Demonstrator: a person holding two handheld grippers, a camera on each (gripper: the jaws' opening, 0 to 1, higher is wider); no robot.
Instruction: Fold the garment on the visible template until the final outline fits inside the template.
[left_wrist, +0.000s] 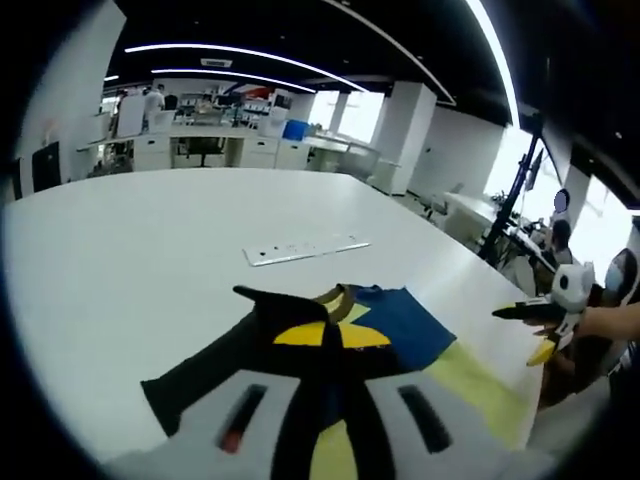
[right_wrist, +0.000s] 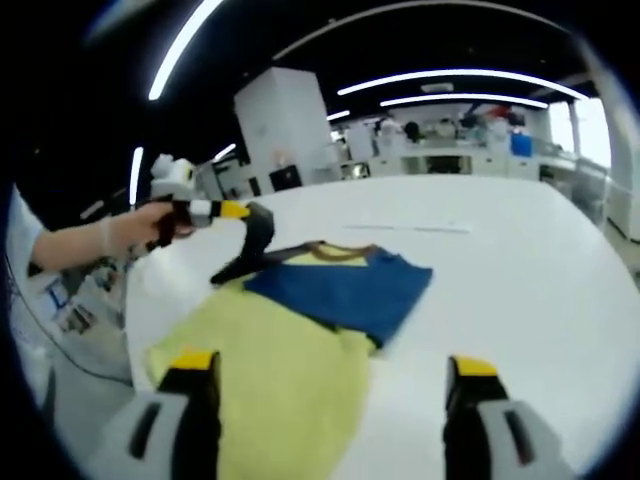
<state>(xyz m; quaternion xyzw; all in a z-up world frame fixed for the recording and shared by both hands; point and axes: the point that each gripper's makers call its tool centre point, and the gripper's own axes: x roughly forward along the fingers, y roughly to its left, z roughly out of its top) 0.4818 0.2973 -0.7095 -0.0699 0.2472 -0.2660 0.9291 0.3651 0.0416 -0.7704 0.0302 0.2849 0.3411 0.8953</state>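
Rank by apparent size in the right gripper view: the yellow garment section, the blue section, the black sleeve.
1. Yellow garment section, largest, though it lies nearest the camera, which inflates it.
2. Blue section.
3. Black sleeve, smallest, held by the left gripper.

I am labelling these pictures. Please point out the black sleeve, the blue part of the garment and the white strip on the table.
black sleeve (right_wrist: 252, 240): right gripper view, its lifted middle.
blue part of the garment (right_wrist: 345, 285): right gripper view, centre of the blue panel.
white strip (left_wrist: 305, 250): left gripper view, its middle.
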